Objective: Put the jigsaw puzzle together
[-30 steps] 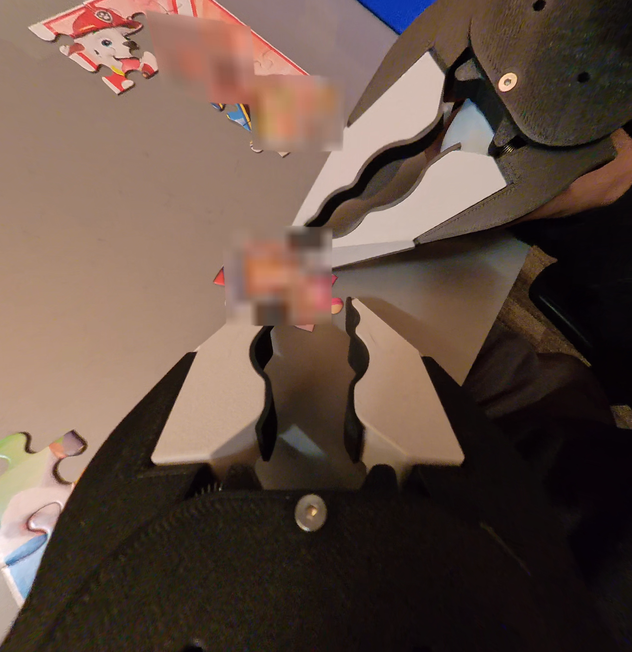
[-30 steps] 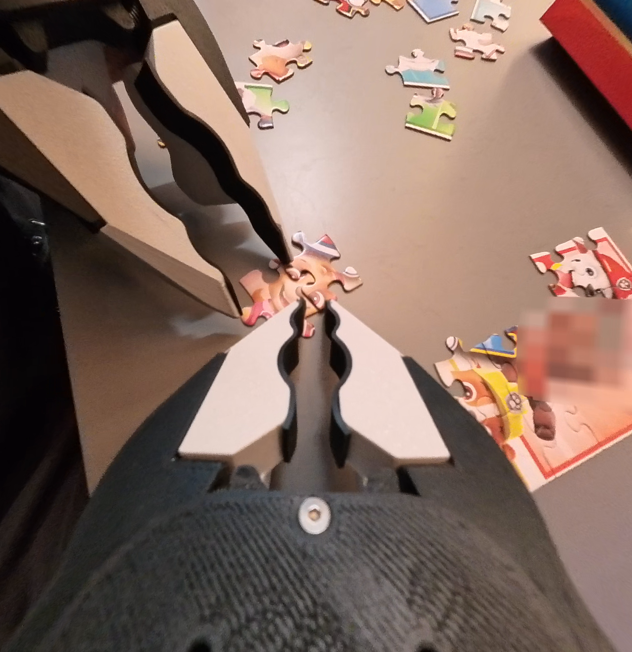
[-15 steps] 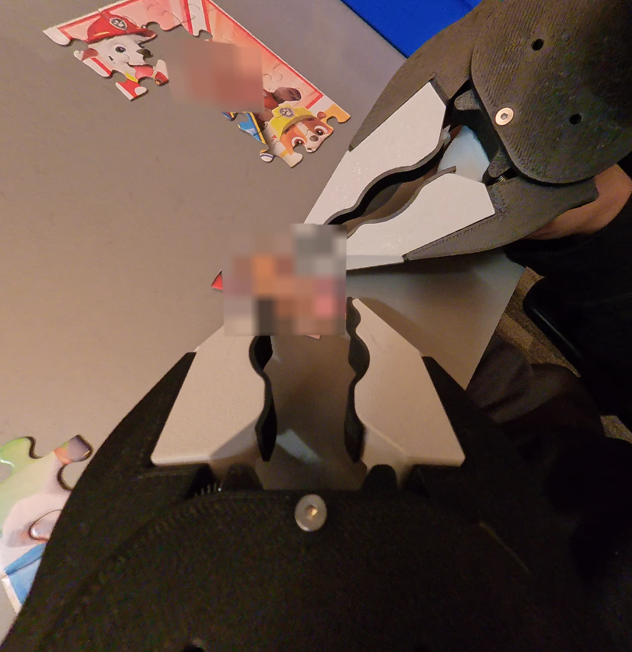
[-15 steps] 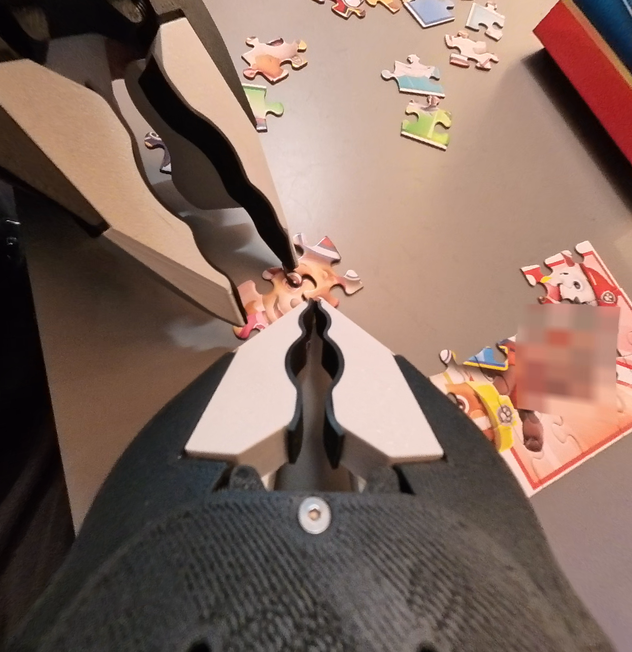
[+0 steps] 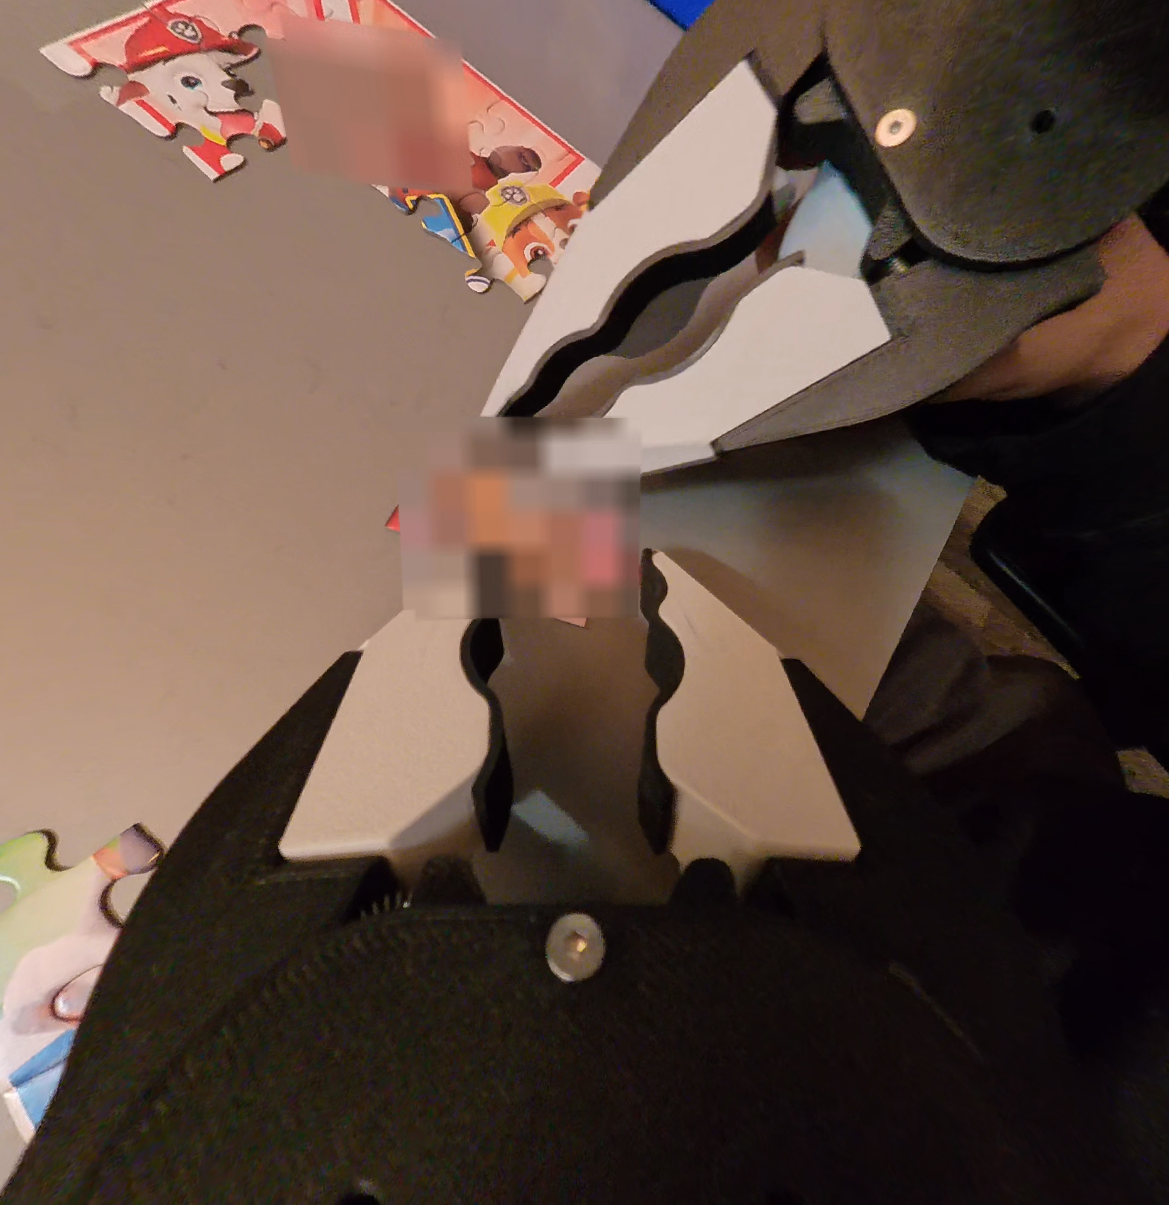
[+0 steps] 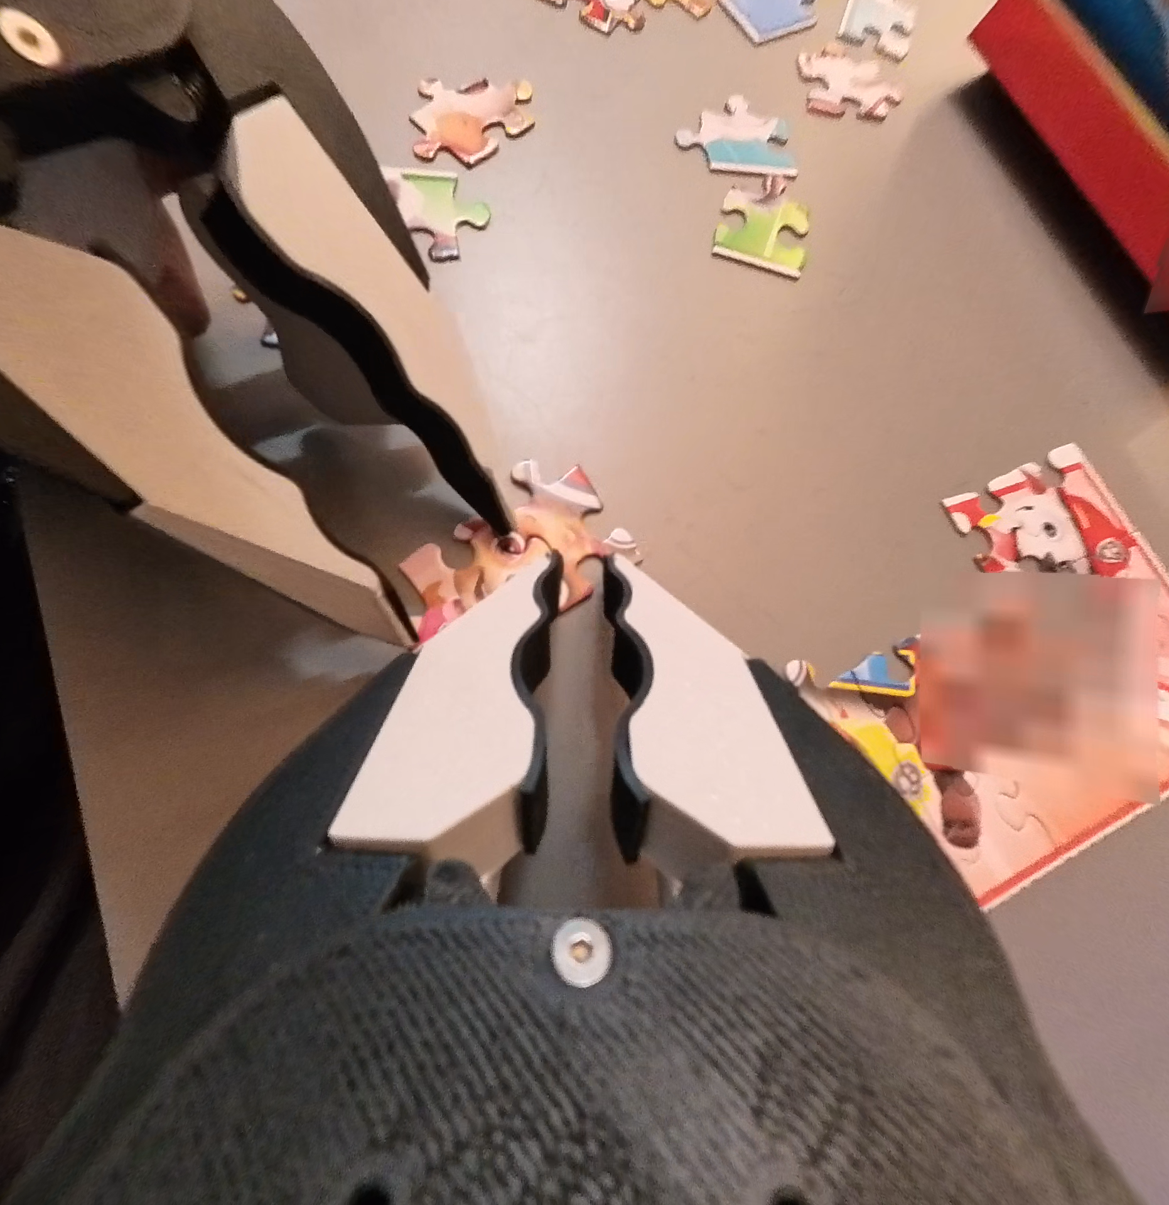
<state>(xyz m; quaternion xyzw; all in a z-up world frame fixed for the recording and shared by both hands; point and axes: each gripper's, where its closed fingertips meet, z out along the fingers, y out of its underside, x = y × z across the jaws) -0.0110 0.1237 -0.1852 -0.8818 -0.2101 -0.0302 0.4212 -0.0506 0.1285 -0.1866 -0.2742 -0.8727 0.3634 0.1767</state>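
It looks like a home or playroom corner. A plain grey bench [image 6: 732, 404] is scattered with children's cartoon jigsaw pieces [image 6: 761, 238], a half-built puzzle [image 6: 1051, 684] lies at the right, and a red box [image 6: 1084, 137] sits at the far right edge.

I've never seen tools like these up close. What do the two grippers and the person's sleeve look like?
Both the left gripper and right gripper have textured black bodies, a silver screw, and pale grey wedge fingers edged with wavy black pads. The sleeve is dark.

A grey table [image 6: 764, 404] carries scattered jigsaw pieces [image 6: 758, 235], a part-built puzzle [image 6: 999, 802] and a red box [image 6: 1090, 137].
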